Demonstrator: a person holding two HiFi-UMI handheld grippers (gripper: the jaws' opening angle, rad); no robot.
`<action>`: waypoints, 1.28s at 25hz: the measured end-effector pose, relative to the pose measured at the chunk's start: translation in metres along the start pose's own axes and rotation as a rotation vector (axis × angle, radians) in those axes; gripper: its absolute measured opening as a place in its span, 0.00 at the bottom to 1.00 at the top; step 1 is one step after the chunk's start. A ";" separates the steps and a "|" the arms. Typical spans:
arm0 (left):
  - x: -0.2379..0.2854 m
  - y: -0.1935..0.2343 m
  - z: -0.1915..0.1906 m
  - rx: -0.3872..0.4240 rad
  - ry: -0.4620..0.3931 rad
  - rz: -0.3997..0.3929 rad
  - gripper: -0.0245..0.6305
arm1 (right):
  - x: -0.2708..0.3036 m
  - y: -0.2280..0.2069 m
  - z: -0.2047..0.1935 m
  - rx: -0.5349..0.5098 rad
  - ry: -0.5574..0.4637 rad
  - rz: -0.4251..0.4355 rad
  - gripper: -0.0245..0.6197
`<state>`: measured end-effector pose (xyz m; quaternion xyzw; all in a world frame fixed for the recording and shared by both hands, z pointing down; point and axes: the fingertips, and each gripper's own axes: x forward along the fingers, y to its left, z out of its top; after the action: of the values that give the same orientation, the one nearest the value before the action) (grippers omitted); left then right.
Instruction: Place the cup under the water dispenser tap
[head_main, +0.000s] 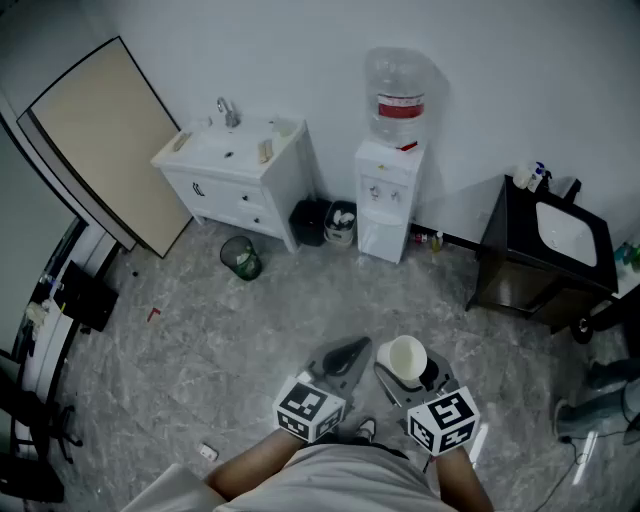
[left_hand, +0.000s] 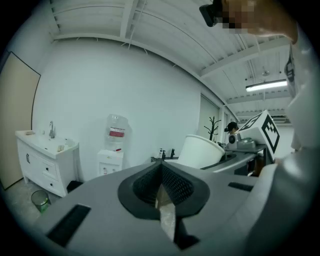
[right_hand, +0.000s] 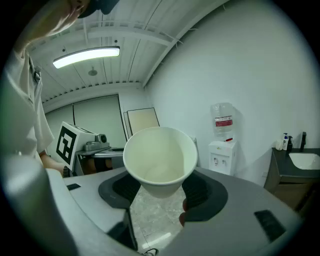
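Cup (right_hand: 159, 155) base hidden between right gripper (right_hand: 161, 192) jaws.

We face the water dispenser (head_main: 390, 195) at the back wall (head_main: 300, 60): sink cabinet (head_main: 235, 175) to its left, bins (head_main: 312, 222) between them, vanity (head_main: 540, 255) to its right. Near us, well apart from it, the cup (head_main: 405, 356) sits in the right gripper (head_main: 410, 379).

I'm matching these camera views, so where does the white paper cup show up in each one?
Head view: cup at bottom centre, slightly right.
Left gripper view: cup right of centre, beyond the jaws.
Right gripper view: cup at centre, between the jaws.
Shared landmark: water dispenser, seen in all three.
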<state>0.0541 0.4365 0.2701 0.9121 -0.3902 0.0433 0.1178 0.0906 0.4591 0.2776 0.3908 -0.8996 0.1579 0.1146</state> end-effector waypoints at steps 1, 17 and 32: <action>0.003 -0.001 -0.001 0.001 0.002 0.002 0.04 | -0.002 -0.003 0.000 -0.001 -0.003 0.001 0.45; 0.029 -0.008 -0.003 0.012 0.011 0.022 0.04 | -0.010 -0.036 0.000 -0.023 -0.023 -0.010 0.45; 0.095 0.121 0.009 0.005 -0.008 0.020 0.04 | 0.113 -0.100 0.022 -0.029 0.025 -0.046 0.45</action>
<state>0.0324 0.2863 0.3001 0.9087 -0.3995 0.0417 0.1134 0.0872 0.3112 0.3140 0.4077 -0.8910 0.1469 0.1350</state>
